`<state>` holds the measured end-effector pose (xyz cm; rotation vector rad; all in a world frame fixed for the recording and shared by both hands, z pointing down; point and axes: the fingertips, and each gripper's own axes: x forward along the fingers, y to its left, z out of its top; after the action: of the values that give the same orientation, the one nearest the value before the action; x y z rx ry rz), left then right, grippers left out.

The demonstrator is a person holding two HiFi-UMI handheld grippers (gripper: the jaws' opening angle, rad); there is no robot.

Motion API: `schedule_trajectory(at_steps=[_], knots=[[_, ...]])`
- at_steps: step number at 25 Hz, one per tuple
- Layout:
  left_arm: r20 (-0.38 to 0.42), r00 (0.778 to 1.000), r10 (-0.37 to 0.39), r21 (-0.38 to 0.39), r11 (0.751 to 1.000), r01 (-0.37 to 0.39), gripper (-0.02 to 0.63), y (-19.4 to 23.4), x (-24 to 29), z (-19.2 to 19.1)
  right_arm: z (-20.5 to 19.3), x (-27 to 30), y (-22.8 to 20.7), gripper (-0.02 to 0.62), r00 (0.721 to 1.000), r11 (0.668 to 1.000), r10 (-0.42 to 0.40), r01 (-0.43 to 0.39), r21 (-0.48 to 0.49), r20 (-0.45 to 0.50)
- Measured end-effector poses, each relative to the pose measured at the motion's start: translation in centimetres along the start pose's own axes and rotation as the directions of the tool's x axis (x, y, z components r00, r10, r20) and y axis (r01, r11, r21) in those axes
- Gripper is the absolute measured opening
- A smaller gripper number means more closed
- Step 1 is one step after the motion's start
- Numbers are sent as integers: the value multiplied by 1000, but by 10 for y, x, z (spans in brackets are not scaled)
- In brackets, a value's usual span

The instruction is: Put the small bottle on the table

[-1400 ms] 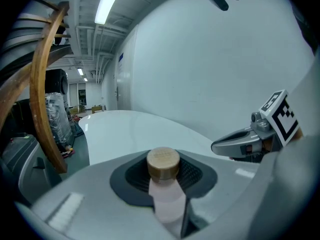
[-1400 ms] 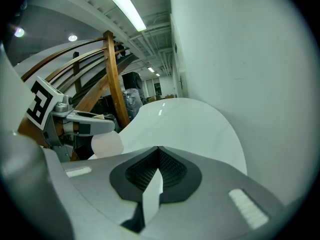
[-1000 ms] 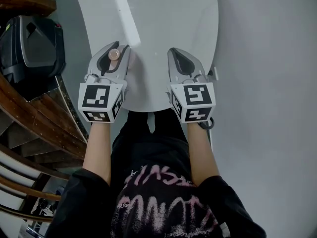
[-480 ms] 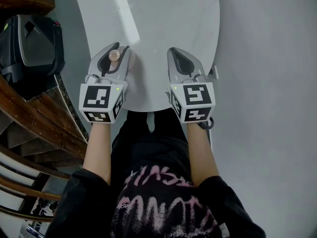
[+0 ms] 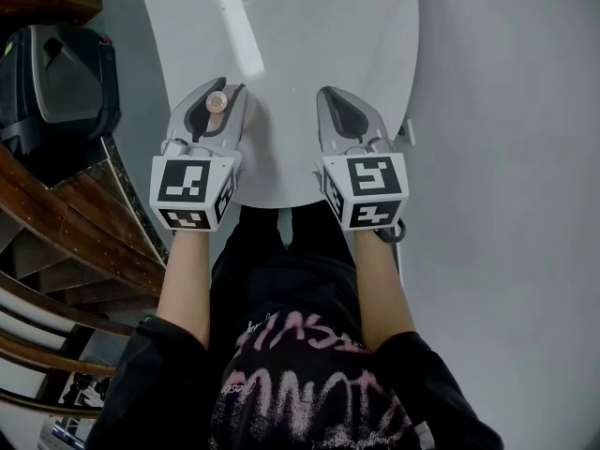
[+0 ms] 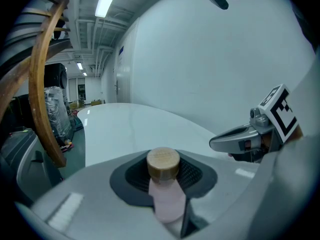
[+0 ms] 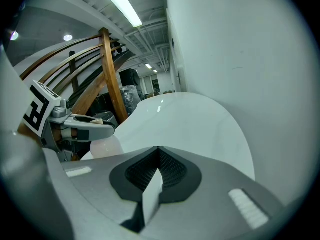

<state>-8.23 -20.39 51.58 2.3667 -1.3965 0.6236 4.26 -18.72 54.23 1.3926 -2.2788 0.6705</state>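
A small pale pink bottle (image 6: 167,199) with a tan round cap (image 5: 217,101) stands upright between the jaws of my left gripper (image 5: 214,97), which is shut on it over the near left part of the white round table (image 5: 309,36). From the right gripper view the bottle's rounded bottom (image 7: 102,148) shows under the left gripper, close above the tabletop; contact cannot be told. My right gripper (image 5: 339,111) is shut with nothing between its jaws, level with the left one, over the table's near edge.
A black and grey case (image 5: 58,82) sits on the floor left of the table. Curved wooden rails (image 5: 56,232) run along the left side. A plain white wall (image 6: 215,69) stands beyond the table. Grey floor (image 5: 506,204) lies to the right.
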Motion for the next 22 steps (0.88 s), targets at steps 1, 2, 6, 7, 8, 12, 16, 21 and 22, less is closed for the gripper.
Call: schedule_trajectory(at_steps=[1,2,6,7,8,12,16,21,22], knots=[[1,1000,-1,0,1000,1,115,0,0,0,0,0,0,12,1000,1000,0,0,0,0],[2,1000,-1,1,1000,1,115,-1,1,1,-1,0,-1,12,1000,1000,-1,1,1,0],[5,1000,0,2,1000,0,115,-1,2,-1,-4,1,-1,12,1000,1000,0,0,3,-4],[6,1000,0,2,1000,0,115,-1,2,-1,-4,2,-1,12,1000,1000,1,-1,3,-5],[6,1000,0,3,1000,0,116,-1,2,-1,-4,2,-1,12,1000,1000,1,-1,4,-5],[7,1000,1,8,1000,-1,117,-2,0,-1,-4,1,1,12,1000,1000,1,-1,6,-3],[10,1000,4,4,1000,-4,116,-2,0,-2,-6,2,1,12,1000,1000,1,-1,6,-6],[11,1000,4,5,1000,-4,116,-1,-2,-2,-6,1,3,12,1000,1000,0,0,6,-7],[11,1000,4,5,1000,-4,115,-1,-2,-3,-6,1,3,12,1000,1000,0,0,6,-7]])
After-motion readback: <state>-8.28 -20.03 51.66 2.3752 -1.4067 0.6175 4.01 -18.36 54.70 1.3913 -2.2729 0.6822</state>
